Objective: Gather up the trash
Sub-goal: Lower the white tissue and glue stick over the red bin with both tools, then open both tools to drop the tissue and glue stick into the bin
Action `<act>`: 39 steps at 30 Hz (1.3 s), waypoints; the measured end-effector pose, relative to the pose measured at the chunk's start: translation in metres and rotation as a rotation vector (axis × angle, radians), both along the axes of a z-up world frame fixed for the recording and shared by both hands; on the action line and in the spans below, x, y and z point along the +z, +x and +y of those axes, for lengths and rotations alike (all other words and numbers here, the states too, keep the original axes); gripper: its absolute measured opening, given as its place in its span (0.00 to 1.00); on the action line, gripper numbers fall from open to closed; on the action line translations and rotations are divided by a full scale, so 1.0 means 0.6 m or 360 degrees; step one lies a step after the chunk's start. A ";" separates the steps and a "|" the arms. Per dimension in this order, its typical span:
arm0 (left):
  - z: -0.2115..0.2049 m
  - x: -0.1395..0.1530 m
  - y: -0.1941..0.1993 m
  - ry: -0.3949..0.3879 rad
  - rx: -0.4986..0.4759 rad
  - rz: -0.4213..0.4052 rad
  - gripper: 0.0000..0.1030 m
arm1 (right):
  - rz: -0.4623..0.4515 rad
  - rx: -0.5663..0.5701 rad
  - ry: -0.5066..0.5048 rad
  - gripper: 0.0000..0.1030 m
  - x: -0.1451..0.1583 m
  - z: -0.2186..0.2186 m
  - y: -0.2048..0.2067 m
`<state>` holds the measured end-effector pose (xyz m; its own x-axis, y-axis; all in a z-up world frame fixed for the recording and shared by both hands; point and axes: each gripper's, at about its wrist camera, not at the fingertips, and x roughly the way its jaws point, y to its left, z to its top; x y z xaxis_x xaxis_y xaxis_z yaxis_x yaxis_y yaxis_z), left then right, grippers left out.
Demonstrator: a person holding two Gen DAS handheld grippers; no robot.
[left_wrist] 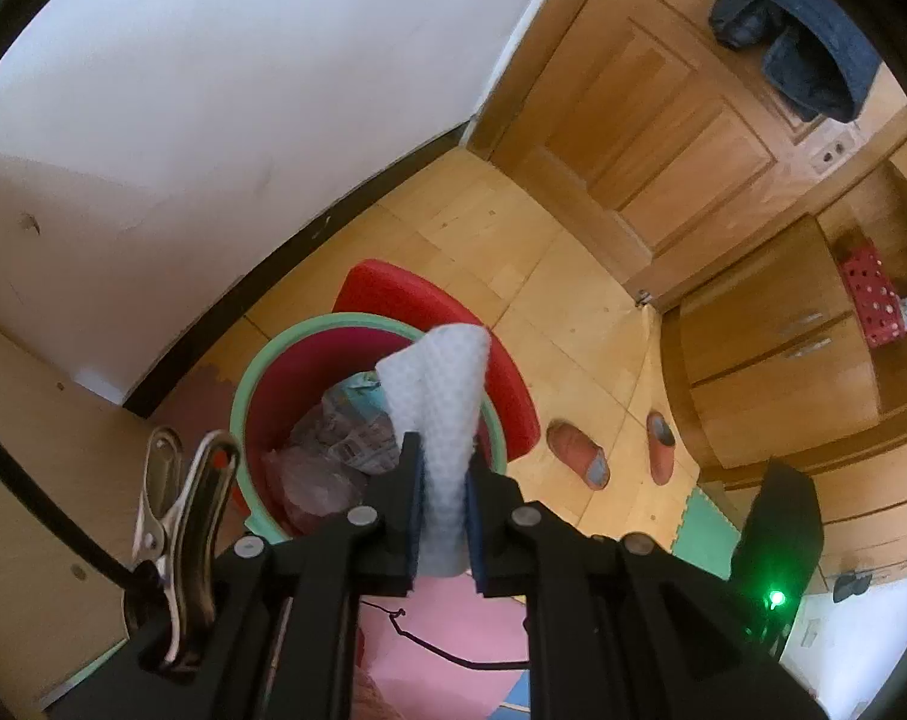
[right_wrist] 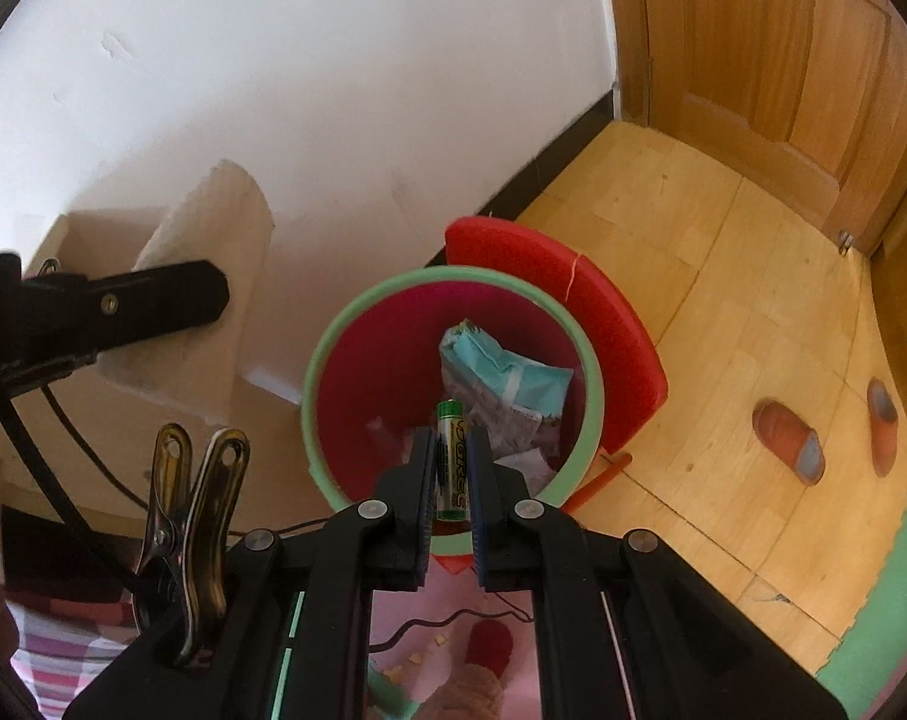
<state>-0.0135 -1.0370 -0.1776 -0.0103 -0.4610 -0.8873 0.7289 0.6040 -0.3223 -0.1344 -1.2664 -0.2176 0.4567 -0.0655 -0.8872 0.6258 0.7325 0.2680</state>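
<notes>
both grippers (left_wrist: 443,474) (right_wrist: 452,468) angled down over bin (right_wrist: 333,324)

Left claw (left_wrist: 444,456) pinching white tissue (left_wrist: 447,396) above red bin (left_wrist: 246,396)

A white dimple-textured tissue (left_wrist: 447,414) and a green battery (right_wrist: 452,462) with yellow lettering show against a red bin (right_wrist: 363,372) with a pale green rim, its red lid (right_wrist: 609,324) behind, on a honey-coloured wood floor (right_wrist: 723,276) with orange-and-grey slippers (right_wrist: 789,441).
</notes>
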 end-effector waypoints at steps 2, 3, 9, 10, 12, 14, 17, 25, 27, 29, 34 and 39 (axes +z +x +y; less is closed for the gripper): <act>-0.005 -0.013 0.008 0.0018 0.0003 0.0014 0.12 | 0.0017 0.0008 0.0004 0.11 -0.013 0.000 0.005; -0.007 -0.017 0.011 0.0028 0.0005 0.0011 0.15 | 0.0022 0.0010 0.0012 0.11 -0.020 -0.001 0.006; -0.015 -0.036 0.020 0.0071 -0.0001 0.0010 0.25 | 0.0045 0.0014 0.0047 0.11 -0.046 -0.004 0.011; -0.016 -0.038 0.021 0.0075 -0.0003 0.0010 0.27 | 0.0048 0.0015 0.0050 0.11 -0.049 -0.004 0.011; -0.017 -0.039 0.020 0.0086 -0.0001 0.0011 0.33 | 0.0052 0.0021 0.0055 0.11 -0.052 -0.002 0.013; -0.014 -0.038 0.022 0.0096 0.0012 0.0004 0.35 | 0.0054 0.0026 0.0056 0.11 -0.055 -0.001 0.014; -0.010 -0.031 0.020 0.0093 0.0029 -0.0008 0.35 | 0.0051 0.0031 0.0061 0.11 -0.055 0.001 0.016; 0.001 -0.017 0.025 0.0078 0.0069 -0.0021 0.36 | 0.0019 0.0043 0.0051 0.22 -0.047 0.006 0.019; 0.002 -0.014 0.024 0.0074 0.0072 -0.0024 0.36 | 0.0012 0.0050 0.0048 0.24 -0.043 0.008 0.021; 0.005 -0.010 0.023 0.0068 0.0073 -0.0024 0.36 | 0.0006 0.0068 0.0044 0.27 -0.037 0.011 0.021; 0.010 -0.006 0.020 0.0063 0.0079 -0.0021 0.36 | 0.0008 0.0096 -0.0002 0.29 -0.029 0.015 0.022; 0.015 0.002 0.014 0.0058 0.0069 -0.0027 0.36 | 0.0002 0.0112 -0.0019 0.29 -0.020 0.021 0.016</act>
<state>-0.0051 -1.0283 -0.1763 0.0240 -0.4279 -0.9035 0.7071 0.6462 -0.2872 -0.1245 -1.2537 -0.2296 0.4594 -0.0440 -0.8871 0.5728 0.7780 0.2580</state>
